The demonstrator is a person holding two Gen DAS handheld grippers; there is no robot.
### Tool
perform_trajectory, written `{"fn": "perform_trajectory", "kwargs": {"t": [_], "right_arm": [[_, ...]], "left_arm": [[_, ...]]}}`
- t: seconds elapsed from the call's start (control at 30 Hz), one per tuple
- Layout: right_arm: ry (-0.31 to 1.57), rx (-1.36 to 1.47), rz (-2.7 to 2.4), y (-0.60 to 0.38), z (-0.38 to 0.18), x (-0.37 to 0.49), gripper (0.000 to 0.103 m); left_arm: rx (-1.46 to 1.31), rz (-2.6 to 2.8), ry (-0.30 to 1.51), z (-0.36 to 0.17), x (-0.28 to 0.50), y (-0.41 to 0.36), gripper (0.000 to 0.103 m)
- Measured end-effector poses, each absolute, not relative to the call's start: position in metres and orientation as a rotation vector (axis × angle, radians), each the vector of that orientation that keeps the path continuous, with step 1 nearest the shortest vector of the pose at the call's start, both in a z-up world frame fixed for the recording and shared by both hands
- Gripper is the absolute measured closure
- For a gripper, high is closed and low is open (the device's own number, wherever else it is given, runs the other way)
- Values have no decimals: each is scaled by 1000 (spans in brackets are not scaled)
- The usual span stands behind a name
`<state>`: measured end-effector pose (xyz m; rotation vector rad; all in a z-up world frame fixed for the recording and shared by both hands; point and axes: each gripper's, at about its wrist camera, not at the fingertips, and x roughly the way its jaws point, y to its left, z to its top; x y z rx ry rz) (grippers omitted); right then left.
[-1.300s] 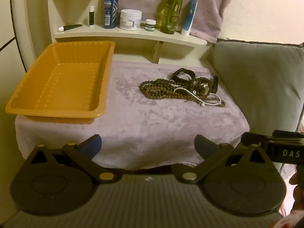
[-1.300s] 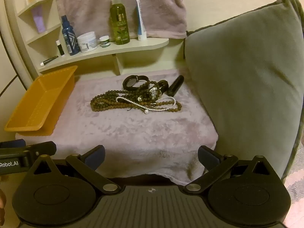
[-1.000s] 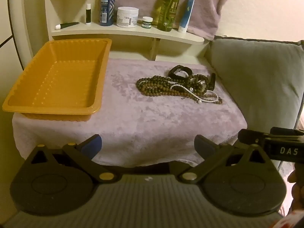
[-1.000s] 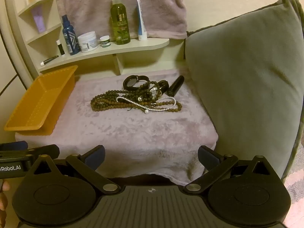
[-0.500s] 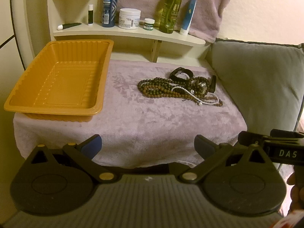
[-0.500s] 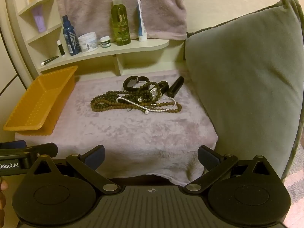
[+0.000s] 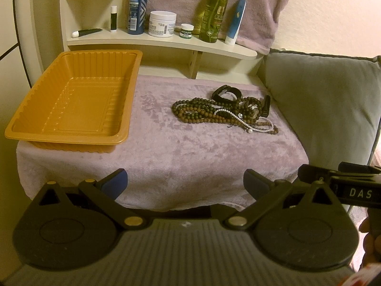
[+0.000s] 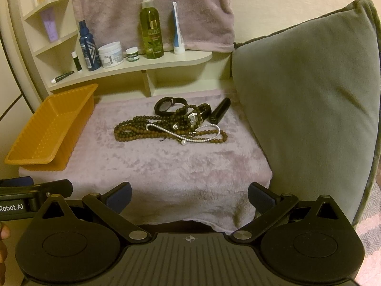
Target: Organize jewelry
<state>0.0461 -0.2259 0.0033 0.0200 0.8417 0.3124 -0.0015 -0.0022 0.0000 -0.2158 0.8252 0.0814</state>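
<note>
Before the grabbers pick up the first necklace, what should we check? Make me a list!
1. Orange ribbed plastic tray has room: ok, nothing in it.
2. Left gripper open: ok, holds nothing.
3. Right gripper open: ok, holds nothing.
4. Pile of jewelry within reach on the fuzzy lilac cloth: ok, nothing lies between the grippers and it.
5. Pieces separate: not ok, the white pearl strand lies across the brown wooden bead necklace.
6. Black wristwatch free of the beads: cannot tell.

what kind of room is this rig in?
Probably a bedroom or dressing corner at home: toiletry bottles on a corner shelf, a pillow, and tangled jewelry on a fuzzy cloth beside an orange tray.
</note>
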Motion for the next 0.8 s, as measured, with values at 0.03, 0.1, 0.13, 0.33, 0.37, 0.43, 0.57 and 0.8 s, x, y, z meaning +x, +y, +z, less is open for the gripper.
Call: {"fn": "perform_trajectory", "kwargs": {"t": [0.03, 0.1, 0.13, 0.33, 0.37, 0.43, 0.57, 0.8], "right_arm": [[841, 19, 313, -226, 3, 46, 0], [841, 18, 314, -226, 3, 46, 0], [840, 19, 313, -226, 3, 46, 0], [839, 20, 314, -227, 4, 46, 0], [838, 21, 315, -228, 5, 47, 0], [838, 20, 315, -228, 5, 47, 0], [837, 20, 315, -228, 5, 47, 0], [836, 20, 315, -228, 5, 46, 0]], "left_arm": [[-216, 81, 825, 0, -2, -2, 1], [-216, 80, 824, 0, -2, -2, 1], [-216, 80, 825, 0, -2, -2, 1], [-218, 81, 823, 0, -2, -2, 1], [-217, 81, 823, 0, -2, -2, 1], [-218, 80, 823, 0, -2, -2, 1], [-219, 81, 824, 0, -2, -1, 1], [-218, 80, 824, 0, -2, -1, 1]]}}
